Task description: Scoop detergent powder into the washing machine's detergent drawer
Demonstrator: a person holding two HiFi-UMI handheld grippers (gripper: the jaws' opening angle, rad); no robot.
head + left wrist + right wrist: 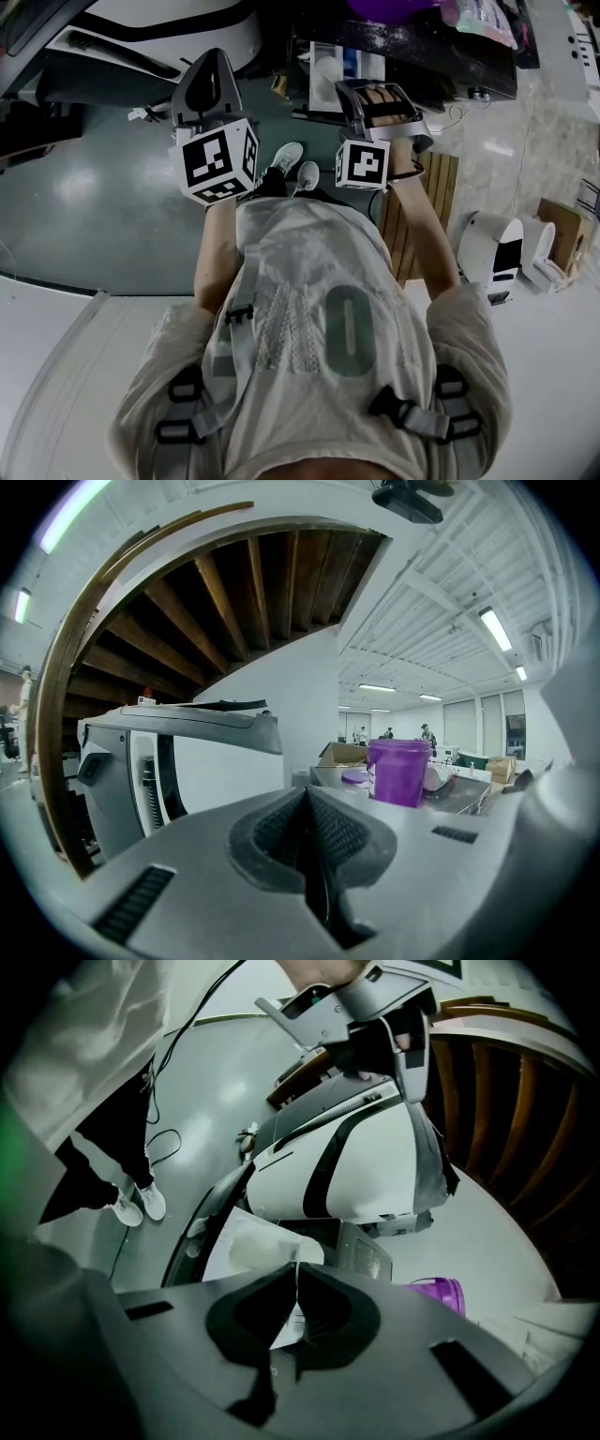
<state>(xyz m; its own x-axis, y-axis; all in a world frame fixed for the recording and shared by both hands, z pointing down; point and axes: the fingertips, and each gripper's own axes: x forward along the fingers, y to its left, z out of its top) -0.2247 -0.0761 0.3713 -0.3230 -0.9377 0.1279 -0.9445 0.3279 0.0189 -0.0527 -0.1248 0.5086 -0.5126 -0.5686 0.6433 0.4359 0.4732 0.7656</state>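
I hold both grippers at chest height, away from the table. My left gripper (212,66) (309,841) is shut with nothing between its pads. My right gripper (375,92) (295,1288) is also shut and empty. A purple bucket (399,772) (437,1290) (392,7) stands on the dark table (422,56) ahead. In front of it lies a white bag or tray of pale powder (251,1246) (334,70). A white machine with dark trim (347,1166) (178,742) (159,28) stands left of the table. I cannot make out a detergent drawer or a scoop.
The person's shoes (295,167) stand on the grey floor (84,187). A wooden slatted board (441,187) lies on the floor at the right, with white appliances (492,246) and a cardboard box (562,230) beyond. A wooden stair underside (234,583) rises overhead.
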